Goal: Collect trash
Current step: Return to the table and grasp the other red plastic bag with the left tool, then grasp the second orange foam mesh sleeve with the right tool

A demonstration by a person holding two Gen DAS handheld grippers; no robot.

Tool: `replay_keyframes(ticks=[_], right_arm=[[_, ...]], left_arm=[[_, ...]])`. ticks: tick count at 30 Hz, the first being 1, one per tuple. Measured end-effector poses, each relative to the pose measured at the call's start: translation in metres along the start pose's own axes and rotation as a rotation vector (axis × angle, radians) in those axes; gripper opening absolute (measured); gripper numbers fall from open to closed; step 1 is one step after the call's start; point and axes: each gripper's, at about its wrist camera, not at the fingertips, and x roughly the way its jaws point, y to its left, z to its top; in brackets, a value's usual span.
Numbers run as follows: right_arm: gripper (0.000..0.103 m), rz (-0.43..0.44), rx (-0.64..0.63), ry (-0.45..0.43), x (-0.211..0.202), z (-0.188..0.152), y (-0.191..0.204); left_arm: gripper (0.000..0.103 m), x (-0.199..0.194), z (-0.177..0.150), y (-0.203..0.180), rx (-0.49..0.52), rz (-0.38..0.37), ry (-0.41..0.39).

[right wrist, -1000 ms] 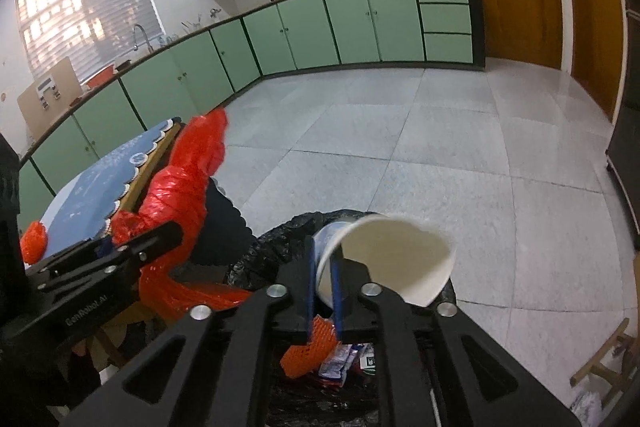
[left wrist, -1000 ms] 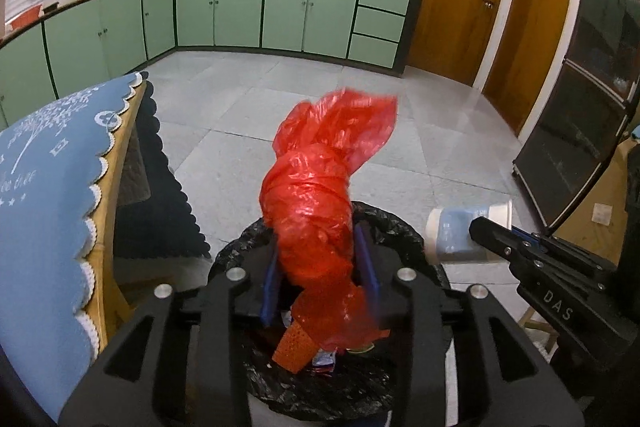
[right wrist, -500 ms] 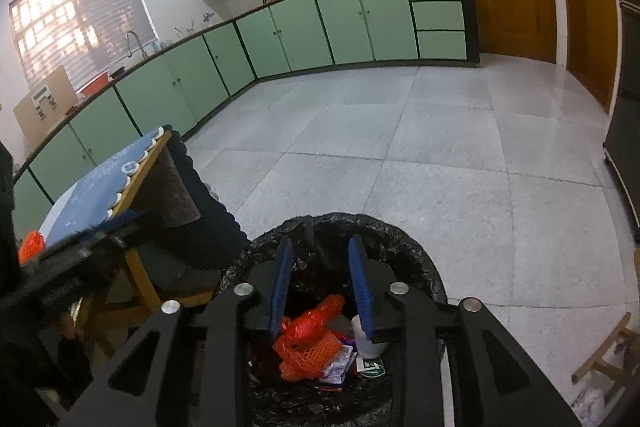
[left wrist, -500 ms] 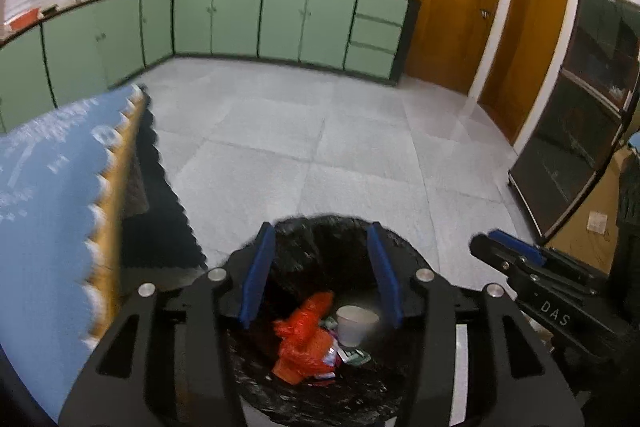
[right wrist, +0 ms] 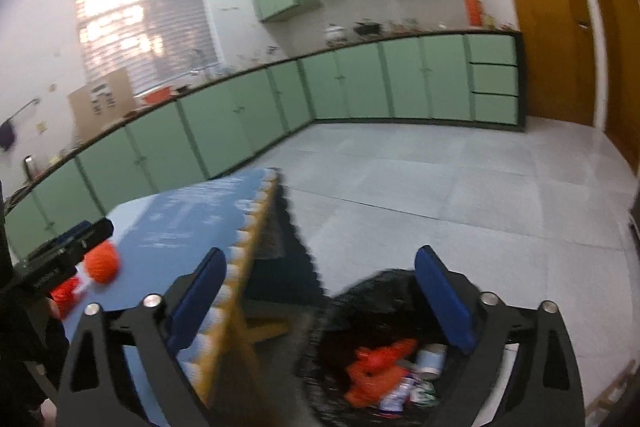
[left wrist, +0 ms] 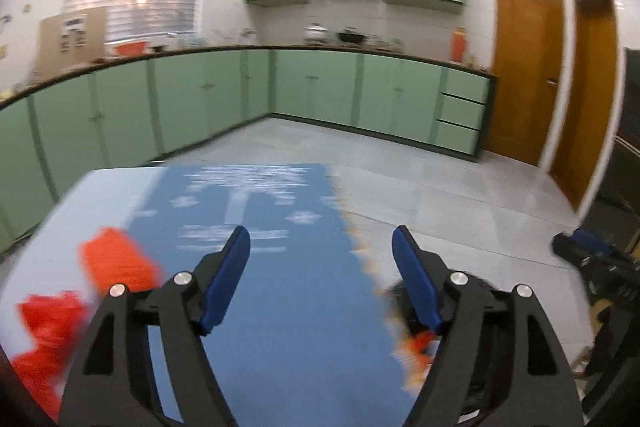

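Left gripper (left wrist: pixel 320 255): above blue tablecloth (left wrist: pixel 280 307), jaws just spread, empty | Right gripper (right wrist: pixel 320 279): likewise, over trash bin (right wrist: pixel 360 291) | Bin: red bag (right wrist: pixel 376 367), paper cup (right wrist: pixel 430 359)

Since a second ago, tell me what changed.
Both jaws have just been opening. The left hand-held gripper let go of the red plastic bag, the right hand-held gripper the paper cup; both now lie in the trash bin. Both views swung toward the blue table, where orange-red trash stays.
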Motion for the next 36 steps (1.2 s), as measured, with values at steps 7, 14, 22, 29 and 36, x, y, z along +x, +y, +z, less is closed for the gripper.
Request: replay_keyframes(ticks=[7,14,22,29,36], right_arm=[[0.097,0.171,-0.075,0.032,0.037,-0.005,0.111],[0.097,0.279,-0.14,0.091,0.077,-0.02,0.198],[0.093,0.307,-0.203,0.121,0.104,-0.038,0.254],[0.091,0.311,-0.221,0.146,0.117,-0.044,0.273],[0.088,0.337,-0.265,0.184,0.132,-0.051,0.296]], left_arm=[[0.073,-0.039,-0.004,0.104,-0.062,0.249,-0.011],[0.073,-0.059,-0.025,0.163,-0.082,0.353,0.044],[0.074,-0.047,-0.053,0.202,-0.125,0.338,0.131],[0.068,-0.035,-0.068,0.216,-0.187,0.311,0.197],[0.029,-0.035,-0.068,0.23,-0.246,0.312,0.185]])
